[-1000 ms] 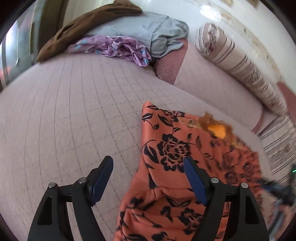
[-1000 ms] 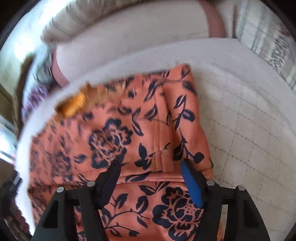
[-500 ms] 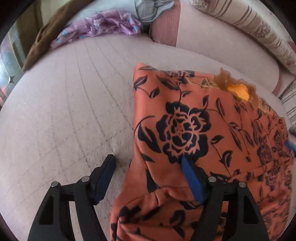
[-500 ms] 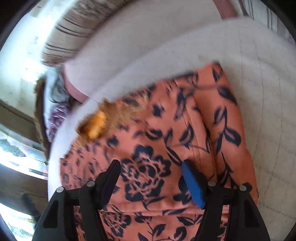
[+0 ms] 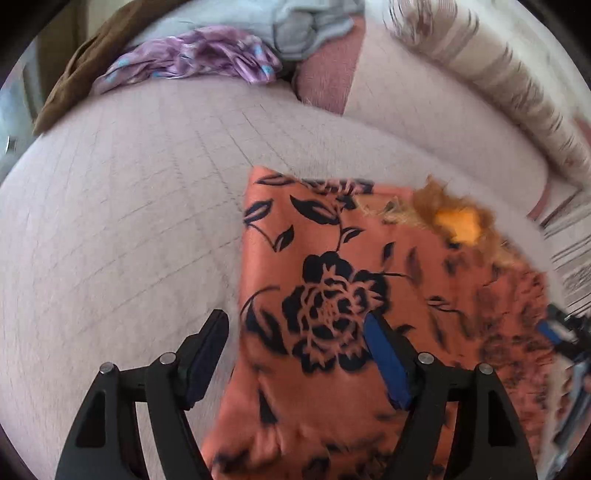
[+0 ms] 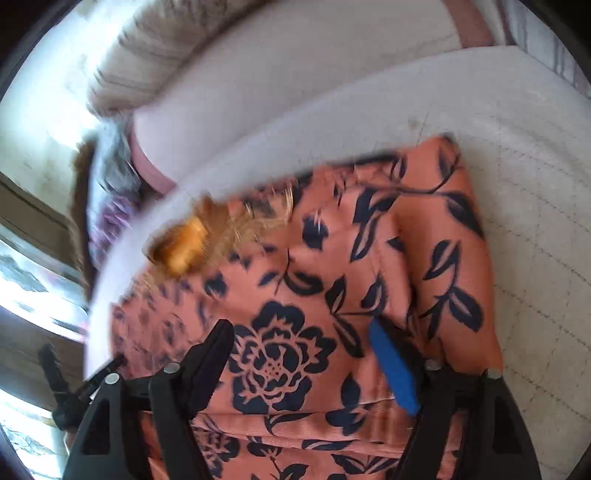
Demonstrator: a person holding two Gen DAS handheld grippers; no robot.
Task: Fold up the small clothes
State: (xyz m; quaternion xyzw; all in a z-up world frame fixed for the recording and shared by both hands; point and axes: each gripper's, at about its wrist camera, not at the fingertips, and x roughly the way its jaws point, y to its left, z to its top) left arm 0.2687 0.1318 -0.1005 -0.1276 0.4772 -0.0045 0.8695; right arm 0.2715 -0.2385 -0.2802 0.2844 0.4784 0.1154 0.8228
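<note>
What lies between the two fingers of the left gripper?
In the left wrist view, the orange floral garment fills most of the gap of the open left gripper; a strip of quilted bedcover shows beside its left finger.

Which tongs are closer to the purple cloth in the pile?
Left. The left tongs face the purple cloth across the bed. The right tongs sit farther along the orange flowery cloth.

Seat cover: a pale quilted surface (image 5: 122, 206) with a stitched grid spread across the sofa.
Back cushion: a plain pale cushion (image 5: 424, 122) stood behind the seat, edged by a dusty-pink panel (image 5: 325, 77).
Striped bolster: a cream and brown striped cushion (image 5: 509, 92) lay along the top, blurred.
Purple cloth: a crumpled lilac fabric (image 5: 192, 62) lay at the far end.
Grey cloth: a bunched grey garment (image 5: 306, 26) sat just beside it.
Brown cloth: a brown fabric (image 5: 81, 70) draped over the far left edge.
</note>
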